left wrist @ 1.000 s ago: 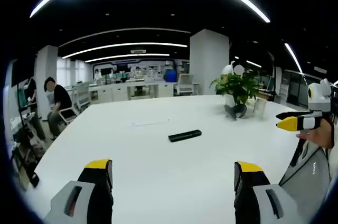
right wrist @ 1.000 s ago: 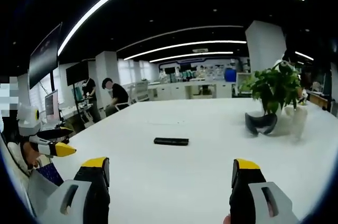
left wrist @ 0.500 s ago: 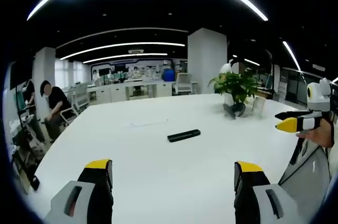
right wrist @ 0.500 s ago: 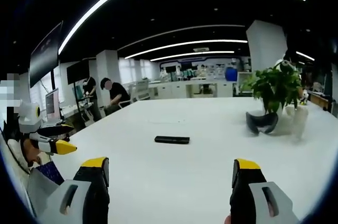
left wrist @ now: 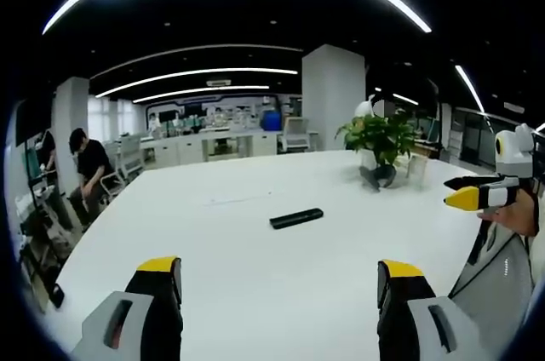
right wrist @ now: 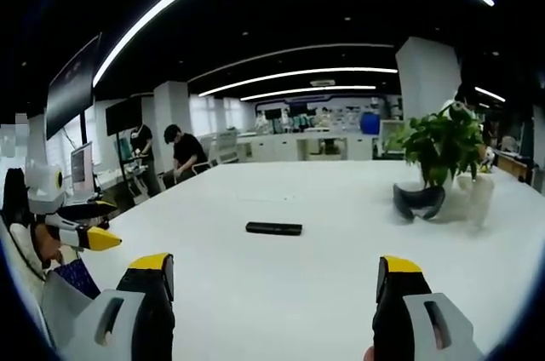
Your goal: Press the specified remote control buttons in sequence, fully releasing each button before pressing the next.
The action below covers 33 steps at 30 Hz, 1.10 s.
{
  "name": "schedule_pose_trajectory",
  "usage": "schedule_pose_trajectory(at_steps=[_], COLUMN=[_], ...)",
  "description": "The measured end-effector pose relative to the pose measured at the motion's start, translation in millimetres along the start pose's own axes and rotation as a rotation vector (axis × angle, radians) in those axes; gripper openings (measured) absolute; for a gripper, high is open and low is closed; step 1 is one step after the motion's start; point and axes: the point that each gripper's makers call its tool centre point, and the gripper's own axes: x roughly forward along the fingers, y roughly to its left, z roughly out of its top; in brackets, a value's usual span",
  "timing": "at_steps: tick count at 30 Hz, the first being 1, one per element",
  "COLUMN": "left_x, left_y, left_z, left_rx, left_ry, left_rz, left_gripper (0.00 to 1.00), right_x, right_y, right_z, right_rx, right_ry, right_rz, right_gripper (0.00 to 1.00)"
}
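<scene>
We hold our left gripper [left wrist: 281,280] with jaws spread wide, gripping nothing. Our right gripper [right wrist: 277,280] is likewise agape; in the left gripper view its yellow tip sits at three o'clock.

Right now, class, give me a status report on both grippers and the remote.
Left gripper and right gripper open, holding nothing, short of the target. Remote control flat on the white table, untouched. Nothing lies between the grippers and it.

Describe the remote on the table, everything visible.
The remote control is a slim, dark, matte-looking bar lying flat on the white table, near its middle, well beyond both grippers. Nothing touches it; the table around it is bare. Its buttons are too small to make out.
</scene>
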Motion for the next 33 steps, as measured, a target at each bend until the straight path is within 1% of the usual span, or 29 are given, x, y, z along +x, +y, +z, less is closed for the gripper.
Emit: schedule_pose_trajectory(at_steps=[19,33], left_x=[0.1,1.9], left_y=[-0.4,2.4], left_z=[0.7,1.7], left_rx=[0.012,0.040], left_ry=[0.002,0.011], left_rz=[-0.002,-0.003], left_gripper=[0.98,0.98], right_x=[-1.6,1.7], right_y=[-0.6,5.5], right_z=[-1.0,-3.9], right_rx=[-0.004,-0.009], right_ry=[0.001,0.018], right_rz=[-0.008,0.015], right_gripper=[0.99,0.96])
